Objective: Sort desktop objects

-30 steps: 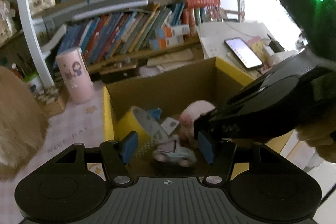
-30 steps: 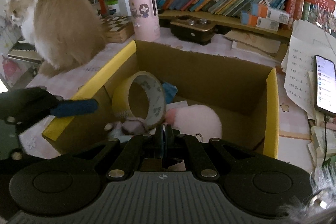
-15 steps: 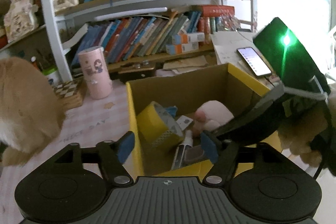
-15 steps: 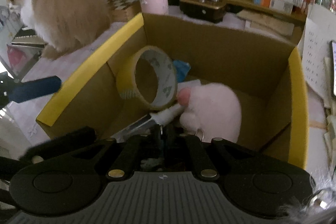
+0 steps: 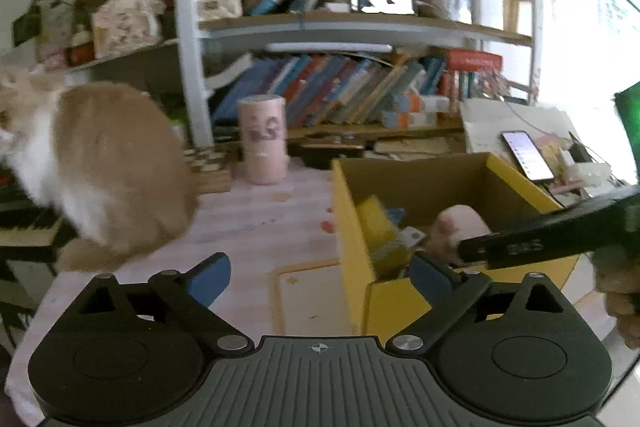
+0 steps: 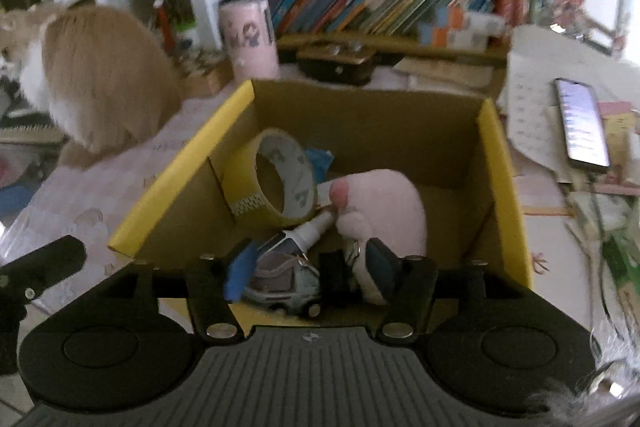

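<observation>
An open cardboard box with yellow edges (image 6: 180, 167) holds a yellow tape roll (image 6: 280, 179), a pink plush (image 6: 384, 203), a small white bottle (image 6: 314, 231) and a grey toy car (image 6: 284, 279). My right gripper (image 6: 310, 267) hangs over the box's near side. Its jaws are opening, and the car lies between the blue pads without being pressed. My left gripper (image 5: 320, 279) is left of the box (image 5: 352, 219), above the tablecloth. Its jaws are also opening, wide, with nothing held. The right gripper's black finger (image 5: 540, 247) reaches over the box.
An orange and white cat (image 5: 100, 167) sits on the table to the left. A pink cylinder (image 5: 262, 139) stands behind the box. A lit phone (image 6: 582, 123) lies on papers at the right. Bookshelves (image 5: 340, 95) fill the back.
My left gripper drew back out of the box to the left and spread wide. My right gripper went from shut to apart, and the toy car and white bottle now lie in the box.
</observation>
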`<state>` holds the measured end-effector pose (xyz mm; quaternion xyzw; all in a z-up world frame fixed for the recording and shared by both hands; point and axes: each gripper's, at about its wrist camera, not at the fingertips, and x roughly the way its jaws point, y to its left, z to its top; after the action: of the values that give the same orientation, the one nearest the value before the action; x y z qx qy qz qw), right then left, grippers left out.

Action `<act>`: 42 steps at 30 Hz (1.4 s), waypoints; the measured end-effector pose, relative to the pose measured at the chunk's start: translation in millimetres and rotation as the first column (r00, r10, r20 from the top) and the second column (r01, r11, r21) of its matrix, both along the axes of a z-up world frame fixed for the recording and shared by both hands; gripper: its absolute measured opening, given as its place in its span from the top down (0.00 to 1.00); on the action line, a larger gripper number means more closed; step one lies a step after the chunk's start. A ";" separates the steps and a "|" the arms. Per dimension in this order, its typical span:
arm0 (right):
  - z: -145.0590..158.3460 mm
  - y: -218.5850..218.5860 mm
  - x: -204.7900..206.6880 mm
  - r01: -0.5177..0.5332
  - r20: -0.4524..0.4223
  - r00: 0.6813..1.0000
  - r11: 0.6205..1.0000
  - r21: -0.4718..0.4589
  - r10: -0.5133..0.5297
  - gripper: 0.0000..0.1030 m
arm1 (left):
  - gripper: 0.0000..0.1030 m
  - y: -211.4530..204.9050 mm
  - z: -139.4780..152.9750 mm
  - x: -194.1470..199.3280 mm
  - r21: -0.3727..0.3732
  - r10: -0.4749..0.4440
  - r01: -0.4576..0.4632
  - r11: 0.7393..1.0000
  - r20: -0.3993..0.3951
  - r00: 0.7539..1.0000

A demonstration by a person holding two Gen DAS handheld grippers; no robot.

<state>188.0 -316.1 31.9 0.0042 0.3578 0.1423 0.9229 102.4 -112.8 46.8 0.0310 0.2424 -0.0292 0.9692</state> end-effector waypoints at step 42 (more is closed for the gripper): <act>-17.9 90.4 -242.8 0.227 0.138 0.966 0.973 -0.047 -0.218 0.00 | 0.00 67.1 -21.7 -161.3 0.015 0.096 -0.095 0.995 -0.063 0.993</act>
<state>-54.8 -225.8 14.0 0.0061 0.2976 0.0265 0.9543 -58.9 -45.7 25.1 0.0244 0.2745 0.0177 0.9611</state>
